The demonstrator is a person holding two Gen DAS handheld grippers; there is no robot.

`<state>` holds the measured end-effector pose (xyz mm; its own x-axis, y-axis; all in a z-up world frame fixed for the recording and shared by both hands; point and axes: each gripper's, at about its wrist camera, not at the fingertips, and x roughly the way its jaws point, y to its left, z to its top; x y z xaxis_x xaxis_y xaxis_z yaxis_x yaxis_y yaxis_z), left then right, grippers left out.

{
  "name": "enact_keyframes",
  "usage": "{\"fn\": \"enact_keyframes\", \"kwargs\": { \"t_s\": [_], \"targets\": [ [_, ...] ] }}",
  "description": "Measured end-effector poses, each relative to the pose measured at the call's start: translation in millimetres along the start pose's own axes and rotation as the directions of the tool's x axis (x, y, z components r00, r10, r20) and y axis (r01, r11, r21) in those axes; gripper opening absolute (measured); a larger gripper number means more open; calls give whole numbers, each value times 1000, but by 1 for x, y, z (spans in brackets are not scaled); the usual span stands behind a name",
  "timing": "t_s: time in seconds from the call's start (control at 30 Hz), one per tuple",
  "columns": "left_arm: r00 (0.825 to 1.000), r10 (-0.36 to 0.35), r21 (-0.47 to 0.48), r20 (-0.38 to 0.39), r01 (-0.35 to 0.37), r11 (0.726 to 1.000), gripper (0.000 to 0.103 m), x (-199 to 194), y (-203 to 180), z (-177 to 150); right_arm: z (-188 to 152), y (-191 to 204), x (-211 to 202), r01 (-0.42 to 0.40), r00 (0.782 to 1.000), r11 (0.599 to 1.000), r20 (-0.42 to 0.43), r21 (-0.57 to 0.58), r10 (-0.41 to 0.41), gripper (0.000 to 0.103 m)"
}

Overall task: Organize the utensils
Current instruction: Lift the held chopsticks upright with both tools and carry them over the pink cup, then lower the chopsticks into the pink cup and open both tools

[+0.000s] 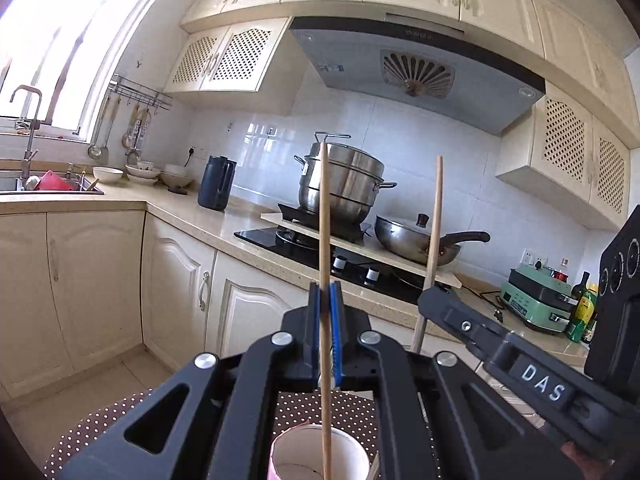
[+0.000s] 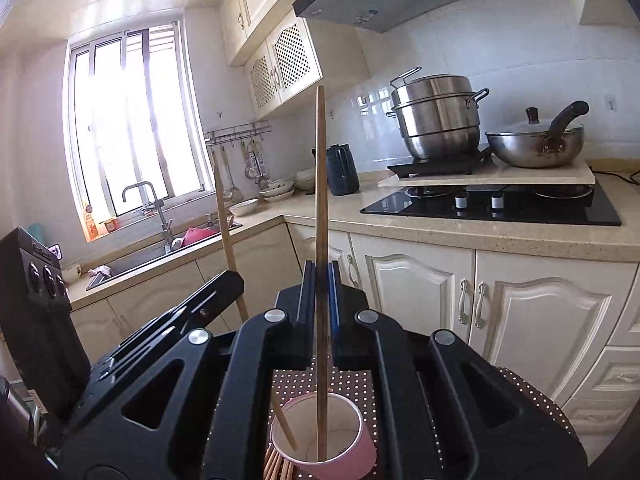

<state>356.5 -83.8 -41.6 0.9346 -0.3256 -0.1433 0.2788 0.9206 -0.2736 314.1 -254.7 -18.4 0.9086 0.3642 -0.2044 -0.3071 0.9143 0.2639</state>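
1. Left gripper [image 1: 325,292] — jaws clamped on an upright chopstick [image 1: 325,240], its lower end inside the pink cup [image 1: 320,458].
2. Right gripper [image 2: 321,276] — jaws clamped on another chopstick [image 2: 320,200], tip in the same cup, on the near dotted cloth [image 2: 352,384].

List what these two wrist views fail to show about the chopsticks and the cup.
- Pink cup, left wrist view: base cut off by the bottom edge.
- Left gripper's chopstick: whether its tip touches the cup floor, unclear.
- Loose chopsticks, right wrist view: count hidden by the right gripper frame.
- Polka-dot surface: extent hidden by the frame.
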Motion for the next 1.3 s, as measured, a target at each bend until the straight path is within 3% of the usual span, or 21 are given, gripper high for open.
{"fn": "enact_keyframes", "kwargs": {
  "t_s": [0.3, 0.57, 0.83, 0.87, 0.9, 0.97, 1.3],
  "targets": [
    [997, 21, 59, -70, -17, 998, 5, 10, 1, -17, -21, -7, 8, 8, 999, 1000, -39, -9, -8, 6],
    [981, 37, 96, -192, -19, 995, 6, 10, 9, -41, -51, -7, 0, -2, 995, 1000, -98, -17, 1, 7],
    [966, 70, 165, -248, -29, 986, 6, 5, 12, -56, -74, -8, 5, -9, 985, 1000, -171, 2, 9, 7],
    [966, 73, 169, -249, -31, 985, 10, 4, 12, -56, -76, -8, 5, -8, 984, 1000, -176, 6, 9, 7],
    [965, 74, 172, -250, -31, 985, 22, 2, 12, -56, -78, -8, 6, -8, 983, 1000, -184, 16, 11, 7],
    [966, 85, 184, -243, -40, 982, 32, -1, 11, -56, -81, -8, 7, -8, 980, 1000, -196, 25, 13, 7],
    [949, 116, 188, -293, -62, 980, 57, -10, 17, -55, -83, -6, 3, 16, 974, 999, -224, 39, -7, 8]
  ]
}}
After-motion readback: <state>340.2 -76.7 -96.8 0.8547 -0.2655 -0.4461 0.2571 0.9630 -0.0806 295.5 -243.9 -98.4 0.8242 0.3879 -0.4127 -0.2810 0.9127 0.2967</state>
